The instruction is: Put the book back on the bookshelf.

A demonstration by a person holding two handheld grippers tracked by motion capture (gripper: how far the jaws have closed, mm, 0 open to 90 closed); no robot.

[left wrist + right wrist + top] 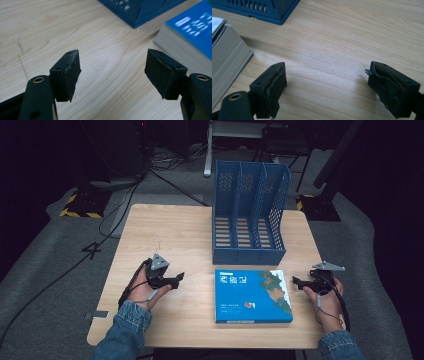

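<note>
A thick blue-covered book (pixel 252 295) lies flat on the wooden table (pixel 185 235), just in front of a blue three-slot file rack (pixel 248 215). My left gripper (pixel 178 279) rests on the table to the book's left, open, with bare wood between its jaws. In the left gripper view the book (pixel 190 35) lies ahead to the right and a rack corner (pixel 140 10) shows at the top. My right gripper (pixel 296 282) sits just off the book's right edge, open and holding nothing. In the right gripper view the book's page edge (pixel 227 57) is at the left.
The rack stands upright at the table's far middle, its slots open toward me. The table's right edge (pixel 320 265) runs close beside my right hand. Cables and stand bases lie on the floor beyond the table.
</note>
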